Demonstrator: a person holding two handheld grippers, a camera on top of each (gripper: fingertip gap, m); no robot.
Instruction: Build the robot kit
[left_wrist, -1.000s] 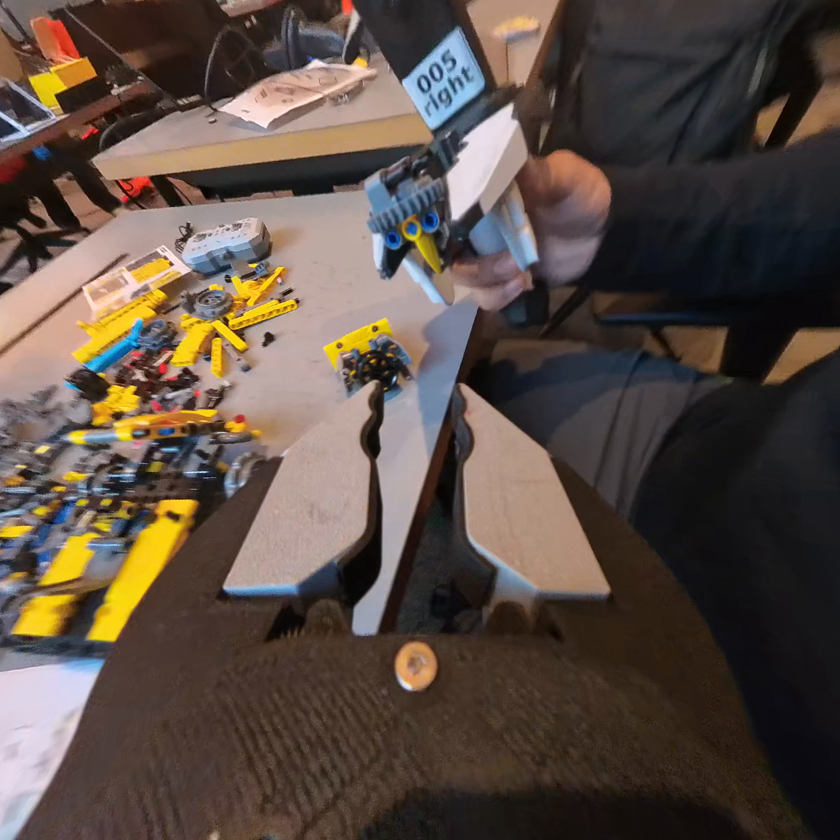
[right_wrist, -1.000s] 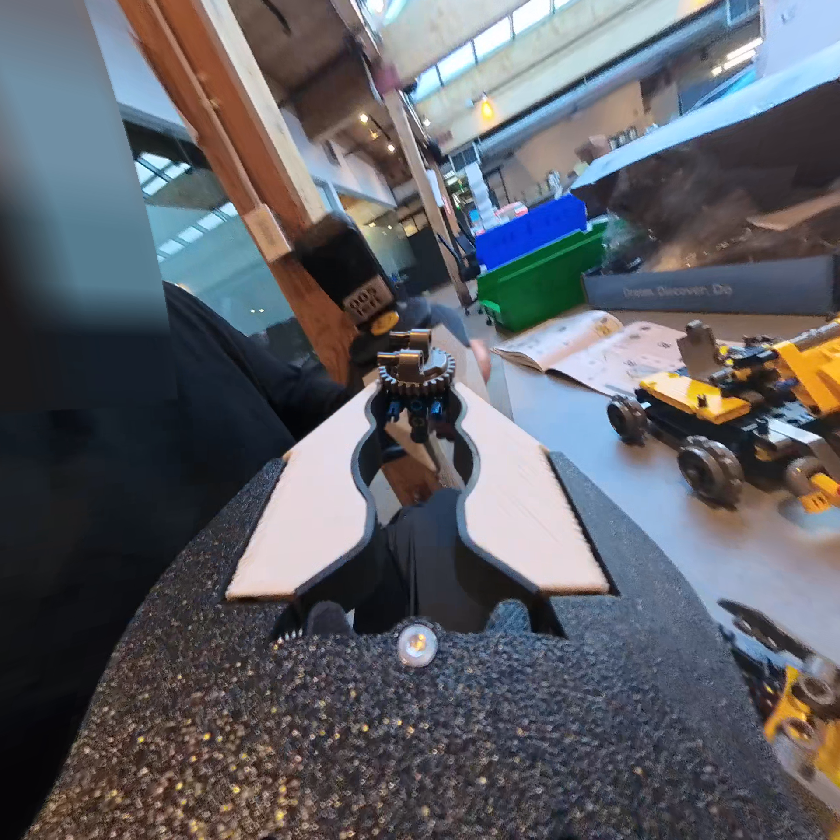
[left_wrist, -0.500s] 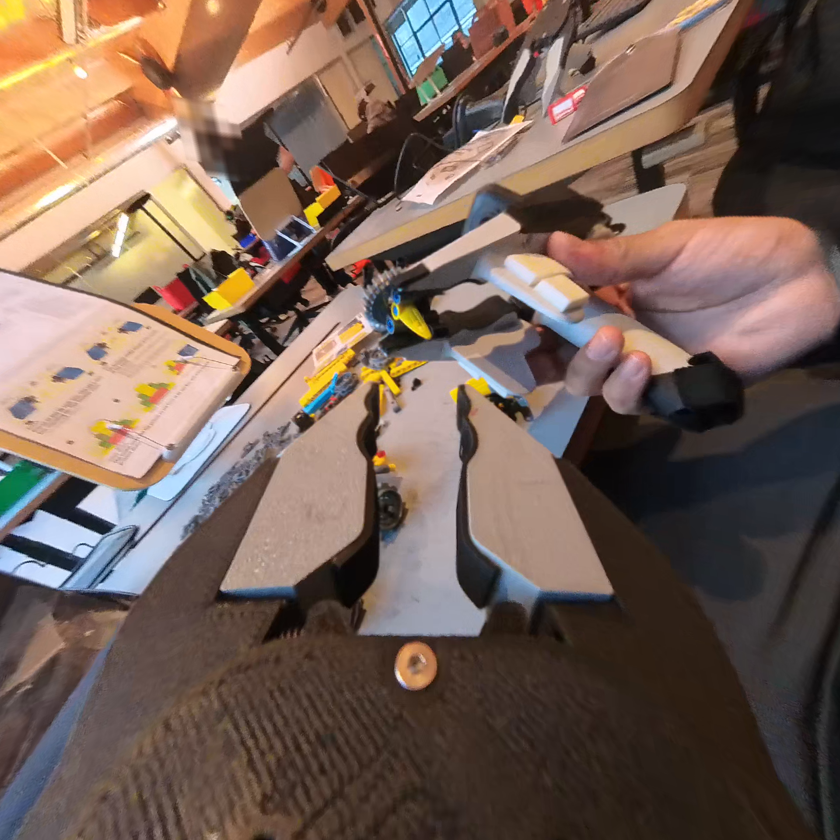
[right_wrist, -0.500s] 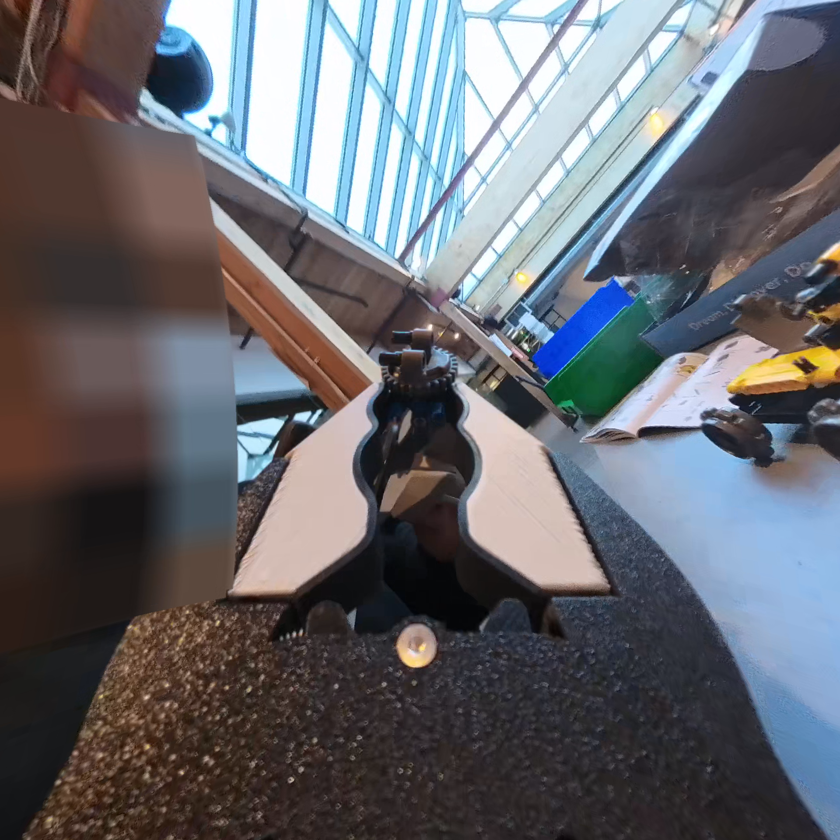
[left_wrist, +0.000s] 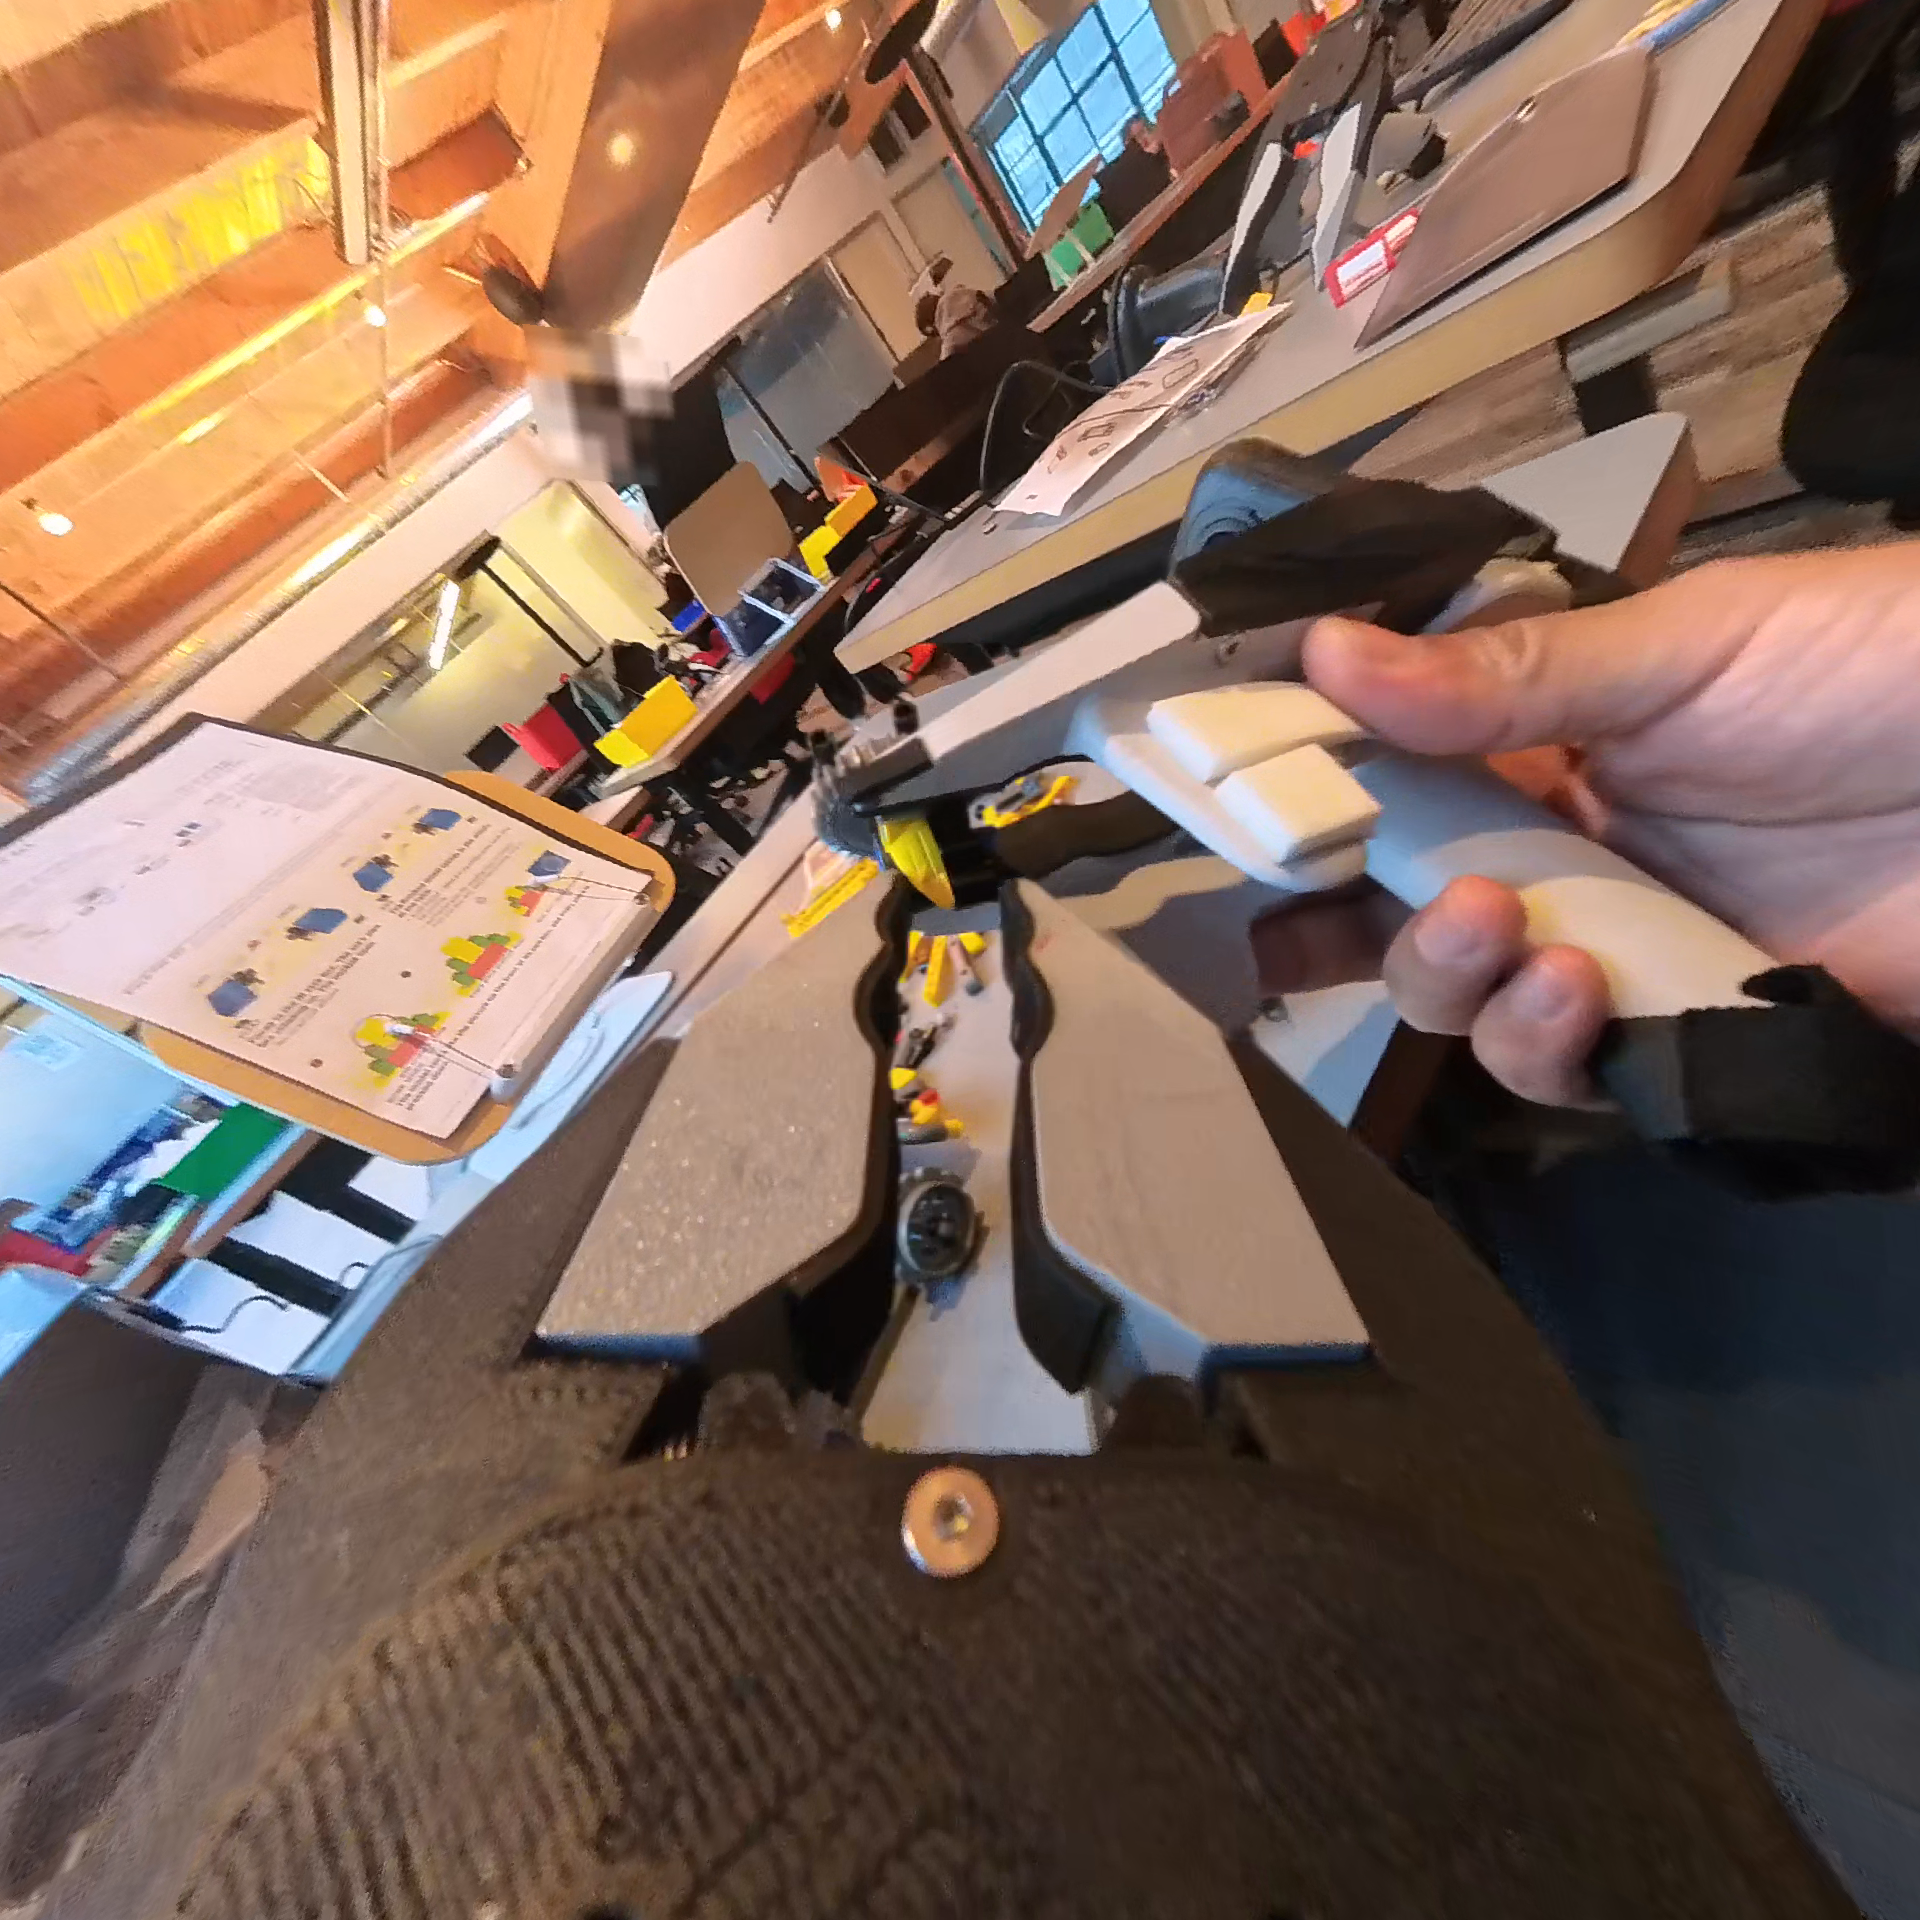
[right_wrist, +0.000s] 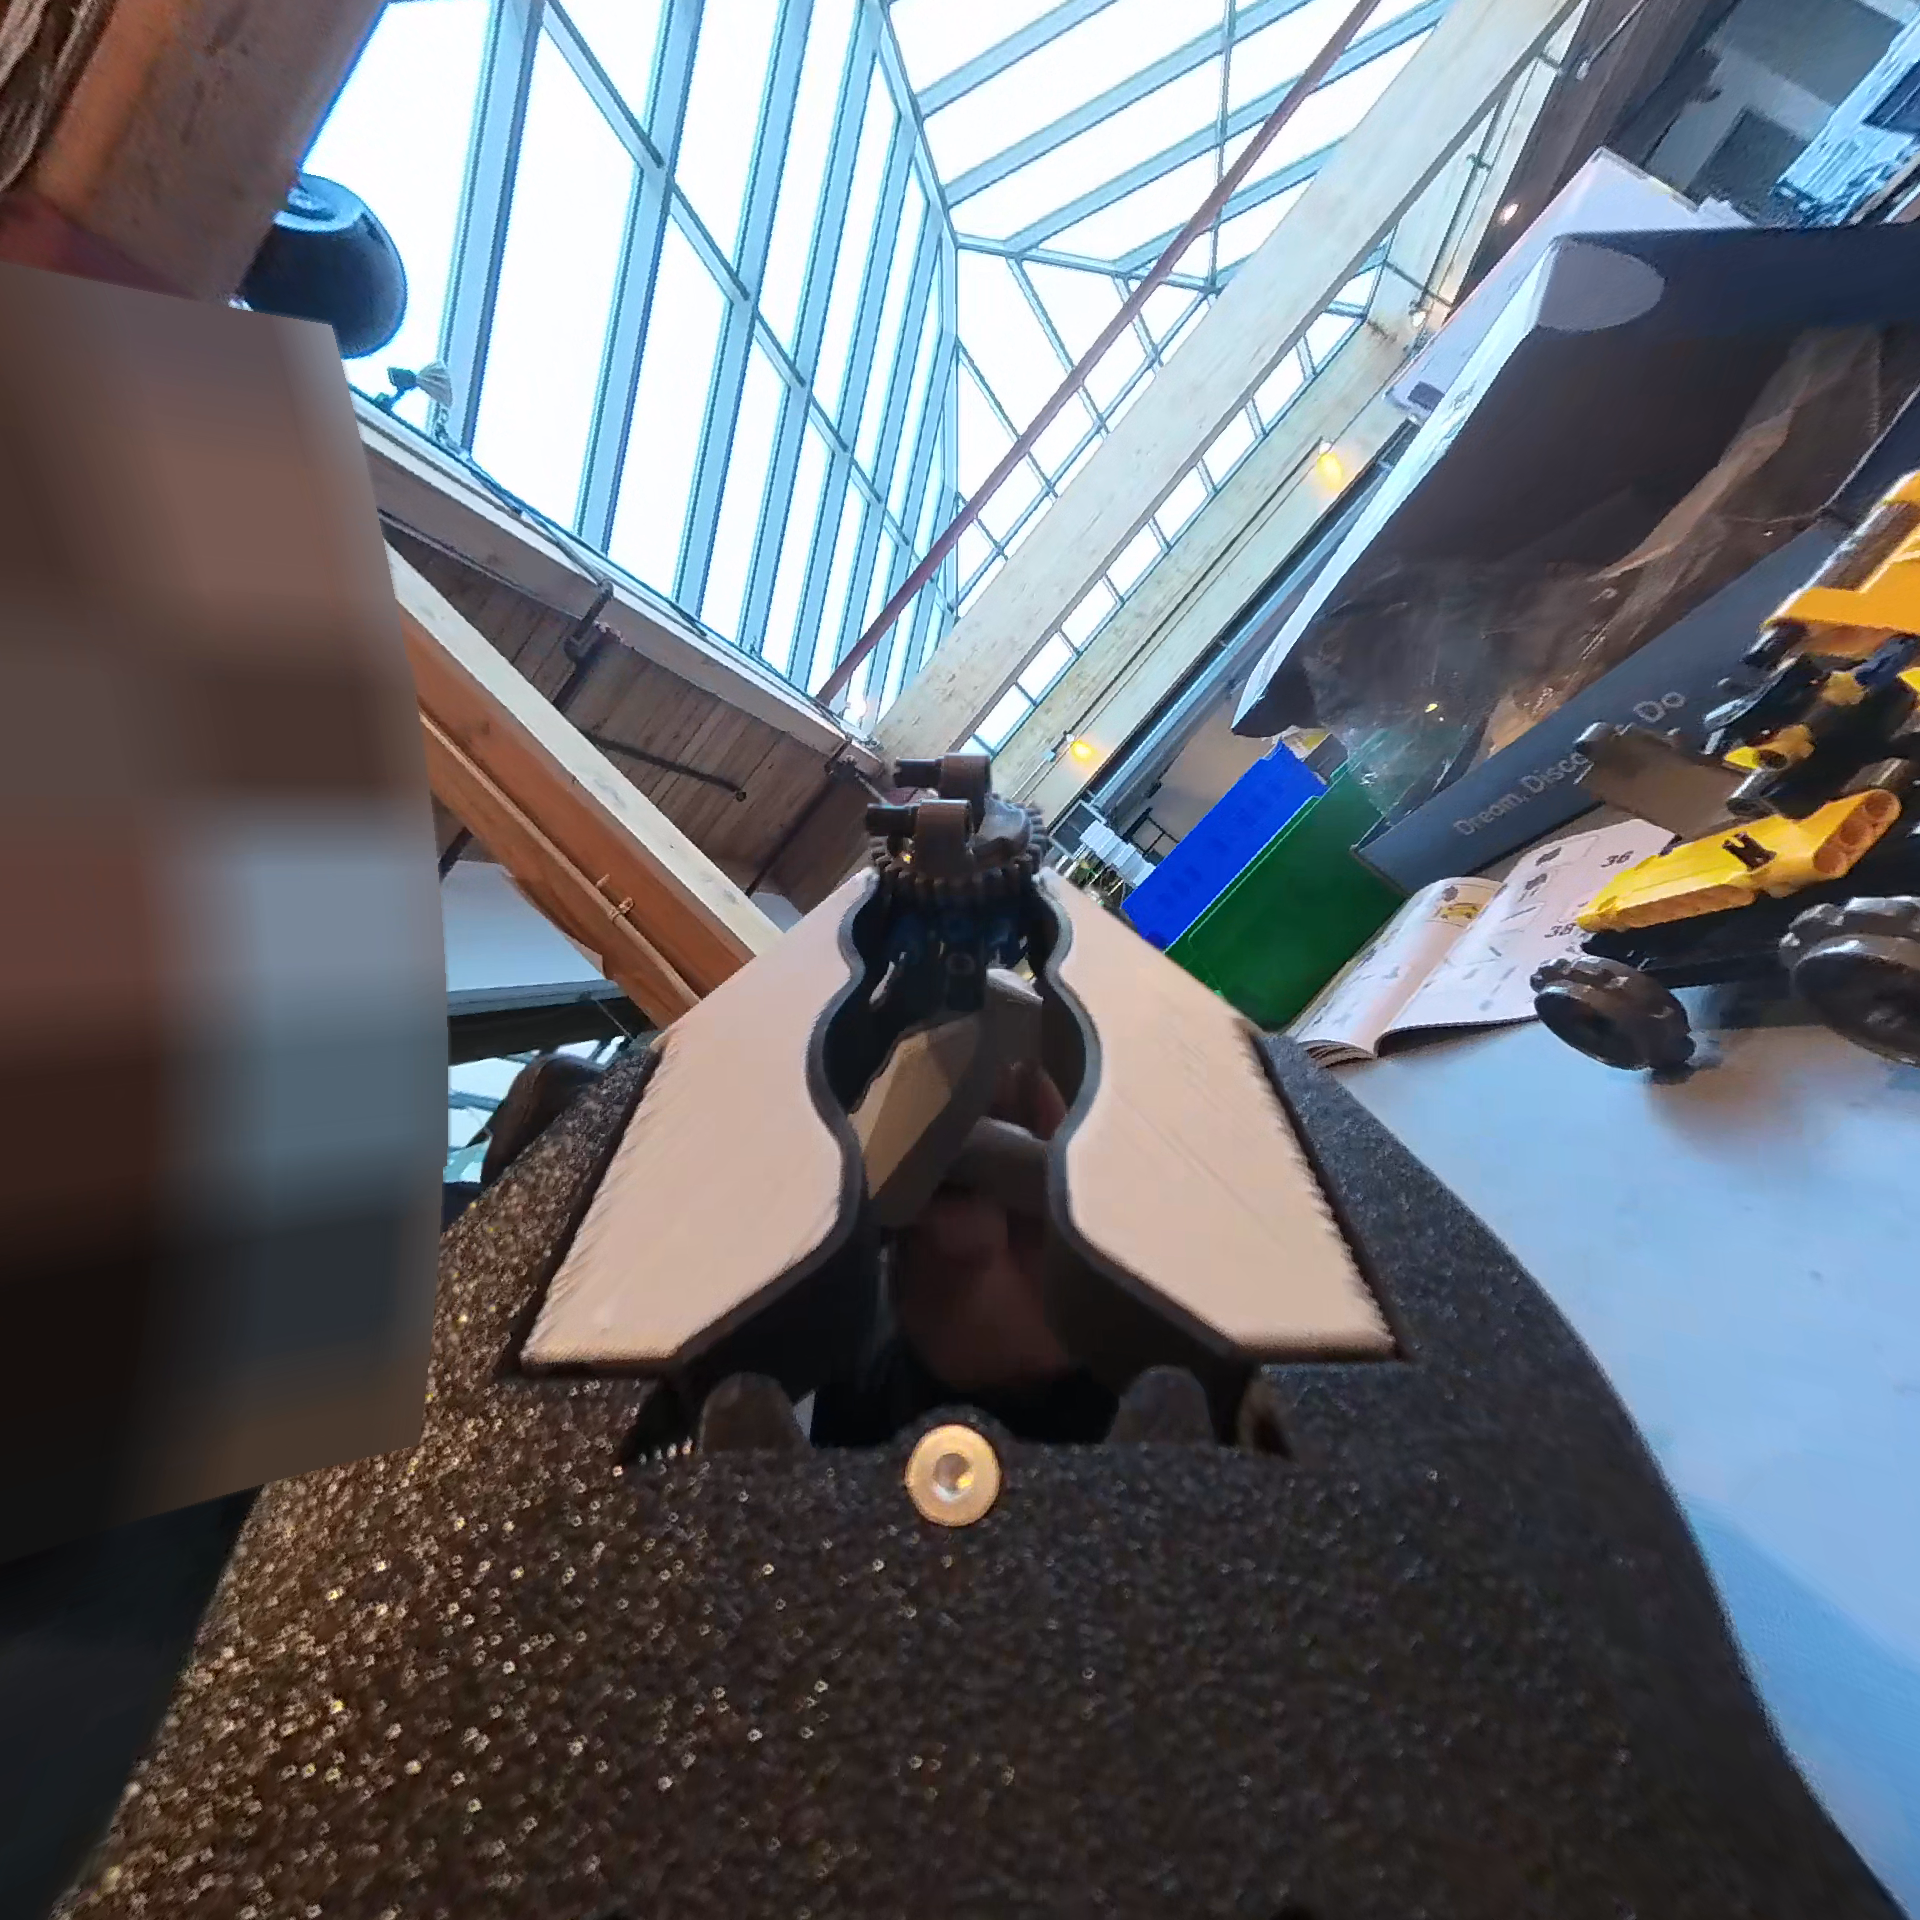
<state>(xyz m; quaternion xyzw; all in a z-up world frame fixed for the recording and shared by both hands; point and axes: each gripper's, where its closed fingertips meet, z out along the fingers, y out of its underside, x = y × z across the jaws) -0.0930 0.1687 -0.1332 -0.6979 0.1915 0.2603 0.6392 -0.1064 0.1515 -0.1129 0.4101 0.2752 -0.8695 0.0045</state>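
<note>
My right gripper (right_wrist: 951, 904) is shut on a small gear assembly (right_wrist: 956, 862): a dark grey gear with grey connectors on top and blue pins below. In the left wrist view a hand holds that gripper (left_wrist: 894, 774) in from the right, and the assembly (left_wrist: 883, 831) shows its gear and a yellow piece. My left gripper (left_wrist: 951, 914) is open and empty, its tips just under the yellow piece. One of its grey fingers (right_wrist: 925, 1091) shows between the right gripper's fingers.
A clipboard with an instruction sheet (left_wrist: 312, 914) stands at the left. Loose yellow and black pieces (left_wrist: 935, 1039) and a black wheel (left_wrist: 935, 1226) lie on the grey table (left_wrist: 987, 1392). A yellow vehicle model (right_wrist: 1766, 862), an open booklet (right_wrist: 1455, 956) and a dark box (right_wrist: 1610, 520) are at the right. Both grippers' tips are close together, under 4 cm apart. Both grippers' tips are roughly 15 cm from the black wheel (left_wrist: 935, 1226). It turns up in the right wrist view (right_wrist: 1852, 1005) as well.
Both grippers have tilted upward. My left gripper has closed in under the gear assembly, which the right gripper still holds. The right wrist view has swung up toward the glass roof.
</note>
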